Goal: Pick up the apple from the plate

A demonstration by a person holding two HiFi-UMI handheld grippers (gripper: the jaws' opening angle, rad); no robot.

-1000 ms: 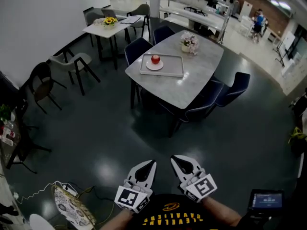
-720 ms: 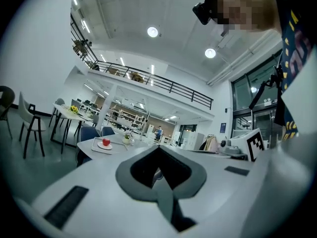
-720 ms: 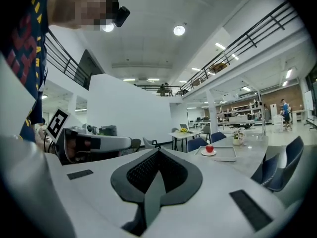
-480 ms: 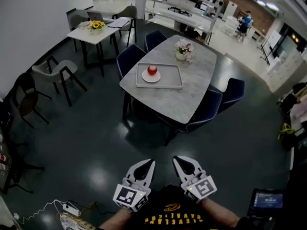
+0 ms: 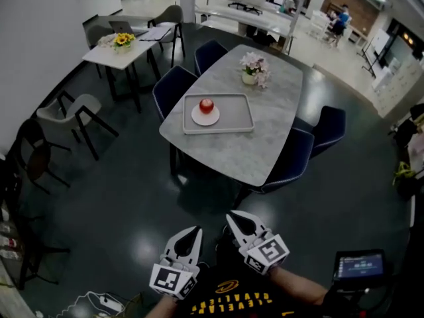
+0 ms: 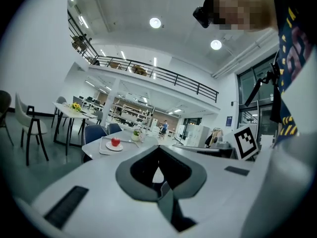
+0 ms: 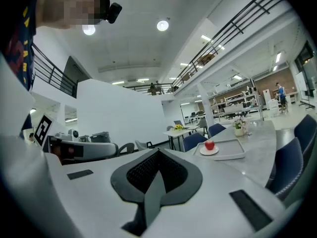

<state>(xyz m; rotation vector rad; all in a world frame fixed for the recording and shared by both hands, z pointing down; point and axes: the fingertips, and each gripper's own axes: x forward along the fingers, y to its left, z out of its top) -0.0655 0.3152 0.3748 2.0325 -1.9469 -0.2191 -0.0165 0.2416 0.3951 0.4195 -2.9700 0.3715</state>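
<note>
A red apple sits on a small white plate at the left end of a grey tray on a grey table, several steps ahead of me. Both grippers are held low in front of my body, far from the table. My left gripper is shut and holds nothing. My right gripper is also shut and empty, slightly ahead of the left. The left gripper view shows the apple small beyond the jaw tips. In the right gripper view the apple is to the right of the jaw tips.
Dark blue chairs ring the table, two of them on its near right side. A vase of pale flowers stands beyond the tray. A white side table with yellow flowers and grey chairs stand at left. Dark floor lies between me and the table.
The table and apple have come closer and shifted lower in the head view as I walk toward them. My left gripper dropped lower; my right gripper edged forward. Both stayed shut.
</note>
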